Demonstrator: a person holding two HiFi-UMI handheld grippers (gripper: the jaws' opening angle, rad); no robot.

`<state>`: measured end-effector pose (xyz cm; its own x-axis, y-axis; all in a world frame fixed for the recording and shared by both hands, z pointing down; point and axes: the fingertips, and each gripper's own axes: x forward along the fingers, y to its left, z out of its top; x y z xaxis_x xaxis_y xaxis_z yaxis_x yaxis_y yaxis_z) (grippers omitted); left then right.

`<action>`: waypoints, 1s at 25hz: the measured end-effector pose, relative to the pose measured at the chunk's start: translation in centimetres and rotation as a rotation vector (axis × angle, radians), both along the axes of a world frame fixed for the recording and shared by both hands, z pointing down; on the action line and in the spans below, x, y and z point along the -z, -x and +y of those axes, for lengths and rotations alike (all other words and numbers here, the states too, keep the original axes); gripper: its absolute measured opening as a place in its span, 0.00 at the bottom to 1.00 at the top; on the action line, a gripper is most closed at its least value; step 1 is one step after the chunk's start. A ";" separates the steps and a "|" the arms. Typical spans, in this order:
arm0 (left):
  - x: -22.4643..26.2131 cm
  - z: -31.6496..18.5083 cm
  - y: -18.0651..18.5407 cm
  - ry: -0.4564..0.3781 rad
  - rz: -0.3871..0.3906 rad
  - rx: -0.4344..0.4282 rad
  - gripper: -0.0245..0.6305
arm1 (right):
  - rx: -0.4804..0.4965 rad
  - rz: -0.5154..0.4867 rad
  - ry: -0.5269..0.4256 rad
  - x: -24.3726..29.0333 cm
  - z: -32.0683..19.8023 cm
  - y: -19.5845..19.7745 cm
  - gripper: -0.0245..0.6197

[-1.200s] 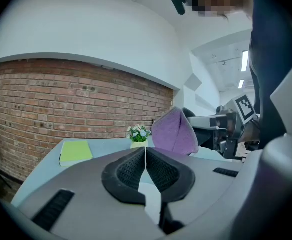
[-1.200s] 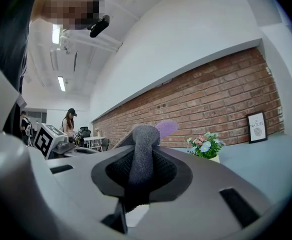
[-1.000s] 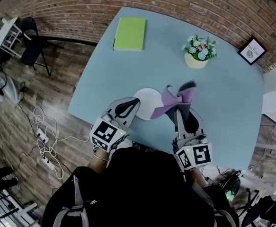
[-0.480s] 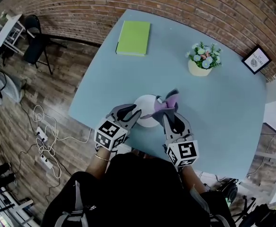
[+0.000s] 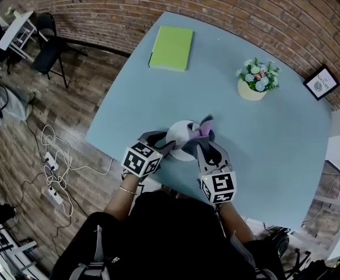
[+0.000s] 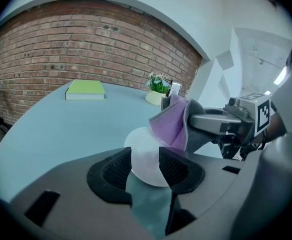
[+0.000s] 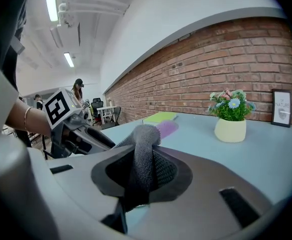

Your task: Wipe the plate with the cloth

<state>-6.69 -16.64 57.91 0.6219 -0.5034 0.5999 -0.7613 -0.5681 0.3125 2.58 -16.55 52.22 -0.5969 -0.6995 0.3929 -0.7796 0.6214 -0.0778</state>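
Wiping looks barely begun: the right gripper (image 5: 204, 144) pinches the purple-and-grey cloth (image 5: 204, 127) just over the right side of the white plate (image 5: 180, 135), while the left gripper (image 5: 164, 143), its jaws just opened wide, loosely straddles the plate's near rim

Plate (image 5: 179, 137) on tbl (image 5: 263, 144), cloth (image 5: 203, 128) R side

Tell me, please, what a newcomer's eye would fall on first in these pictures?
The purple-and-grey cloth, pinched in the right tongs, stands out beside the white plate at the near edge of the blue table. The left tongs, whose jaws have just been opening, have the plate's edge in their gap, ungripped. Farther off lie a bright green book and a flower pot.
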 end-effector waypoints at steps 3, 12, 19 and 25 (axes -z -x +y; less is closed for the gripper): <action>-1.1 0.0 0.0 0.041 -0.027 -0.005 0.30 | 0.014 0.021 0.007 -0.9 -0.2 0.5 0.13; -3.0 -0.5 0.3 0.141 -0.099 0.008 0.31 | 0.024 0.124 0.033 -3.1 -0.9 0.7 0.13; -4.2 -0.9 0.6 0.200 -0.136 -0.010 0.31 | 0.041 0.217 0.067 -5.1 -1.4 1.1 0.13; -3.9 -1.2 0.5 0.217 -0.133 -0.019 0.31 | 0.077 0.309 0.101 -6.9 -1.5 1.1 0.13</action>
